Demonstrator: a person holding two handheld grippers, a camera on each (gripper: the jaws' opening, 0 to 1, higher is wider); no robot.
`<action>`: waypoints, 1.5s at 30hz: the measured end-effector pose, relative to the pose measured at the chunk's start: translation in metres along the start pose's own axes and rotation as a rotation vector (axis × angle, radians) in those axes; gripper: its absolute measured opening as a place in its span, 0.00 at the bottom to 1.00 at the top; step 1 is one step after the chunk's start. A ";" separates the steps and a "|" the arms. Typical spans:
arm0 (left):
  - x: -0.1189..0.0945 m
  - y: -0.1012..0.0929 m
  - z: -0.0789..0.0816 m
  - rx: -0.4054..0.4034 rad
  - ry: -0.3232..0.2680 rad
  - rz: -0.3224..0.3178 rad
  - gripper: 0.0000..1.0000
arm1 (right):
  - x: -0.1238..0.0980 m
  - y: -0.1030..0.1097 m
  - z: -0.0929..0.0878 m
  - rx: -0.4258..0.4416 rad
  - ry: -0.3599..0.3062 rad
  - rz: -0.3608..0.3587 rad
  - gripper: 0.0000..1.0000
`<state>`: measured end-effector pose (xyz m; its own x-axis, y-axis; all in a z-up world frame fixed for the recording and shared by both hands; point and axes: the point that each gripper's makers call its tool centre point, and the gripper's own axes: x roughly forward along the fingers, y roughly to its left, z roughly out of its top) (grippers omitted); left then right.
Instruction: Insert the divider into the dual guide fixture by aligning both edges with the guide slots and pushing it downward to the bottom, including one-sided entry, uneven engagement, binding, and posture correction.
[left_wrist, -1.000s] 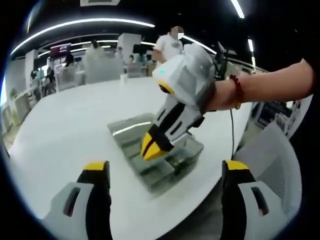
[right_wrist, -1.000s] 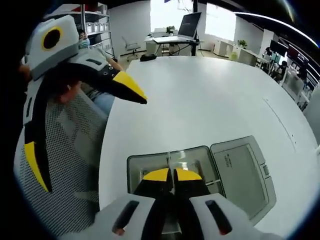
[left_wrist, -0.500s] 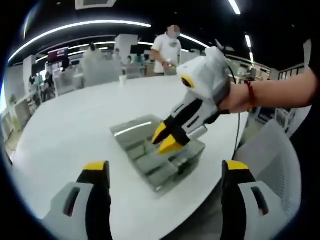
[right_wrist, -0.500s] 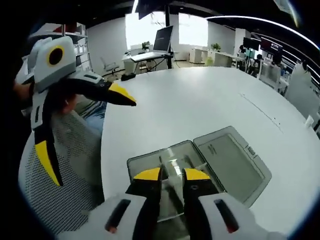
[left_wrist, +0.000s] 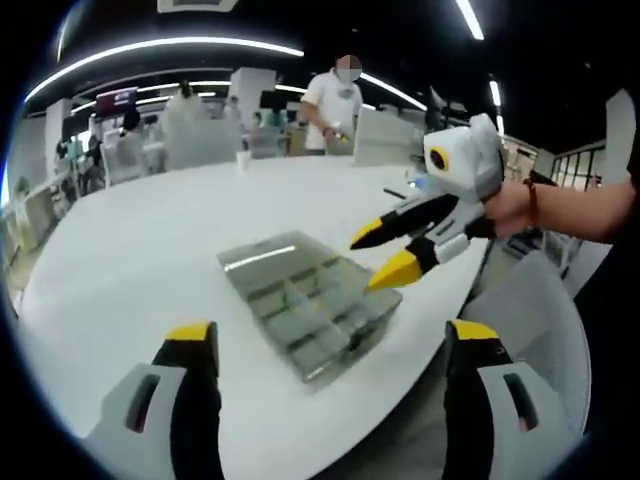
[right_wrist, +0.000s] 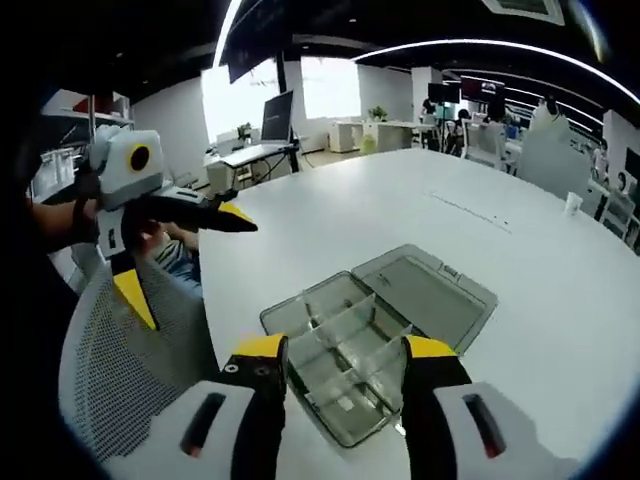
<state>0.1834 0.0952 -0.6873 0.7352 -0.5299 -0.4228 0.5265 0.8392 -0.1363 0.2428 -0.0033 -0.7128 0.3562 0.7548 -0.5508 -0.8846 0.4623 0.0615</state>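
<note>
1. A white table (left_wrist: 130, 250) carries the work; in the right gripper view its near rounded edge curves past the bottom left, and the bare top (right_wrist: 400, 200) runs off toward the far side of an office room.
2. A grey mesh chair (right_wrist: 130, 370) stands just off that near edge, and in the left gripper view its back (left_wrist: 540, 300) shows at the lower right.
3. The clear plastic fixture (right_wrist: 350, 350), a shallow box with its lid (right_wrist: 425, 285) folded open flat beside it, lies near the table's near edge; in the left gripper view the same box (left_wrist: 310, 305) sits close to that edge.
4. The right gripper (left_wrist: 385, 252) hangs in the air above the box's edge-side end, apart from it, a hand (left_wrist: 510, 205) holding it; its yellow-tipped jaws are spread and empty. In its own view the right gripper (right_wrist: 335, 352) frames the box between wide jaws.
5. The left gripper (left_wrist: 335, 335) has its jaws wide apart, holding nothing; it (right_wrist: 185, 255) also appears off the table's edge, over the chair.
6. The divider (right_wrist: 340, 322) stands upright inside the box, a clear wall running between compartments; how deep it is seated cannot be told.
</note>
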 end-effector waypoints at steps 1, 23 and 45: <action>-0.001 0.001 0.000 0.000 -0.001 -0.001 0.92 | -0.003 0.000 -0.001 0.011 -0.006 -0.001 0.49; -0.028 0.003 -0.007 0.014 0.019 -0.023 0.98 | -0.061 -0.005 -0.031 0.119 -0.020 -0.116 0.82; -0.025 0.001 -0.001 -0.010 -0.020 -0.054 0.99 | -0.072 -0.015 -0.025 0.146 -0.047 -0.165 0.83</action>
<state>0.1647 0.1094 -0.6781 0.7141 -0.5769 -0.3965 0.5614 0.8103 -0.1678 0.2230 -0.0762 -0.6955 0.5090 0.6827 -0.5242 -0.7616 0.6410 0.0953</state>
